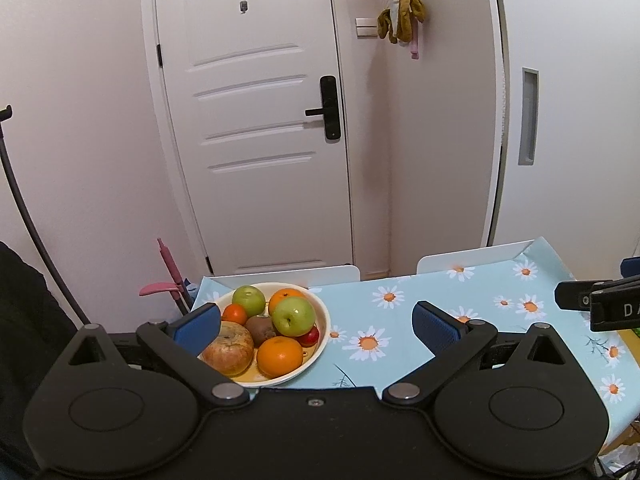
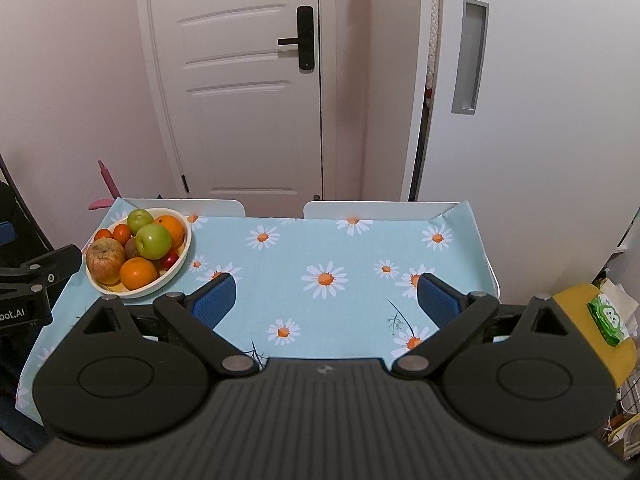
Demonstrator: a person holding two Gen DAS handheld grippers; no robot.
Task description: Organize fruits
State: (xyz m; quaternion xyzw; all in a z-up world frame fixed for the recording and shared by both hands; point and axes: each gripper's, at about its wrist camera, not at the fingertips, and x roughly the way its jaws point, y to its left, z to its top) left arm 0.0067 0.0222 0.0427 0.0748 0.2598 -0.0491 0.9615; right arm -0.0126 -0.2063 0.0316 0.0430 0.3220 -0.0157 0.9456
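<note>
Left gripper [image 1: 316, 322] spread wide, empty, its left pad overlapping the bowl [image 1: 325, 322] of fruit lower centre; near green apple [image 1: 293, 315] dead ahead, slightly left. Right gripper [image 2: 325, 298] also spread, empty, bowl [image 2: 185, 254] far left of frame, so left is nearer

One cream bowl [image 2: 182, 268] sits on the table at about ten o'clock in the right wrist view. It holds two green apples [image 2: 153, 241], two oranges [image 2: 138, 273], one russet apple [image 2: 105, 260], one kiwi [image 1: 260, 329], two small tangerines [image 2: 122, 233] and one small red fruit [image 2: 172, 258]. Two white chair backs [image 2: 212, 207] stand at twelve o'clock.
</note>
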